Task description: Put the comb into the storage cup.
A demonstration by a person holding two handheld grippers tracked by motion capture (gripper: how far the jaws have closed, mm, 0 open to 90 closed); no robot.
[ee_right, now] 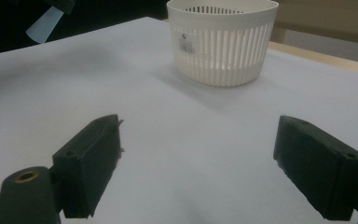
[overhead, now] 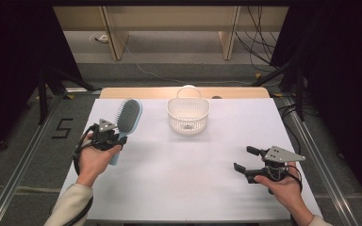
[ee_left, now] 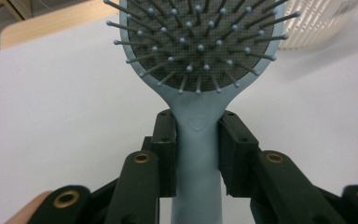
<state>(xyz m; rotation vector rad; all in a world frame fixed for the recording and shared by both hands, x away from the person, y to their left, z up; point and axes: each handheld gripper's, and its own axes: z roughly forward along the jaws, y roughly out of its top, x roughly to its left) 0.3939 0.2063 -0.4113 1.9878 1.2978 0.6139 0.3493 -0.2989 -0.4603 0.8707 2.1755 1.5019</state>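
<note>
Nearest you, your right gripper (overhead: 243, 159) hangs released above the white counter (overhead: 184, 179), jaws wide apart with nothing between them; at your left, your left gripper (ee_left: 196, 140) is clenched on the neck of the blue hairbrush (ee_left: 200, 51), bristles facing up; farther back, mid-counter, stands the white slatted basket (overhead: 188, 115), well apart from both.

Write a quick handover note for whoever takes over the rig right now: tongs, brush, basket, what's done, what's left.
Left tongs: shut on the brush handle, bristle head pointing toward the far edge of the table.
Right tongs: open, holding nothing, low over the table at the near right.
Basket: upright, far centre; nothing seen in it.
Done: brush gripped.
Left, probably: carry the brush to the basket and release it.
</note>
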